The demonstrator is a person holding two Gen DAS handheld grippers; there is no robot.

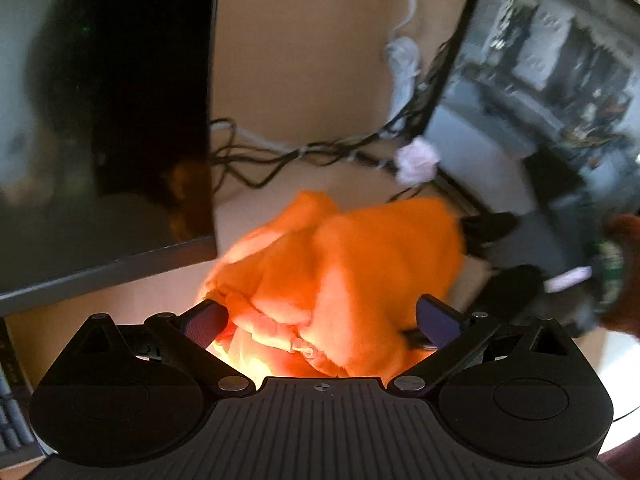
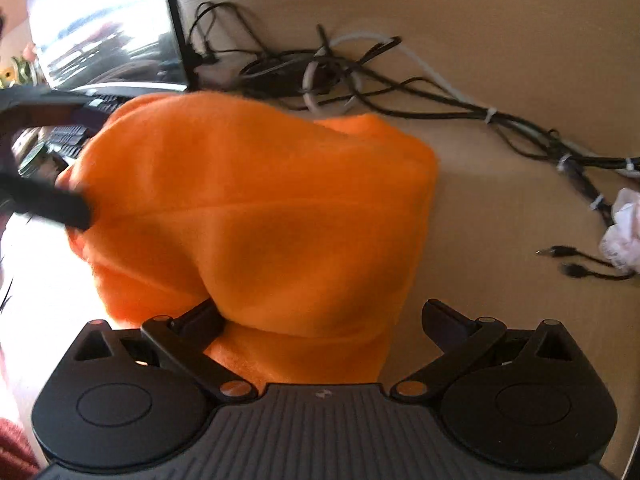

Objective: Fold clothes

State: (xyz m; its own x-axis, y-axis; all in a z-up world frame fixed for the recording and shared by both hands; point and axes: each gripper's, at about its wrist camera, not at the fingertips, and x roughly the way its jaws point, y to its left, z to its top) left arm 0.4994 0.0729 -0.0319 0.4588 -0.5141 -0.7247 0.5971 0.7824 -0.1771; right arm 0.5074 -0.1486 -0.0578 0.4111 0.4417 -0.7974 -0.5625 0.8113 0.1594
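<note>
Where sunlight strikes, orange fleece garment (image 1: 352,272) lies bunched, rumpled.

left wrist view: we're looking forward over the left gripper (image 1: 322,322), super close to the orange cloth (image 1: 352,264) at lower center.
right wrist view: same deal, over the right gripper (image 2: 324,320).
shared: cloth, cable tangle (image 2: 360,80), desk (image 2: 500,40).
</note>
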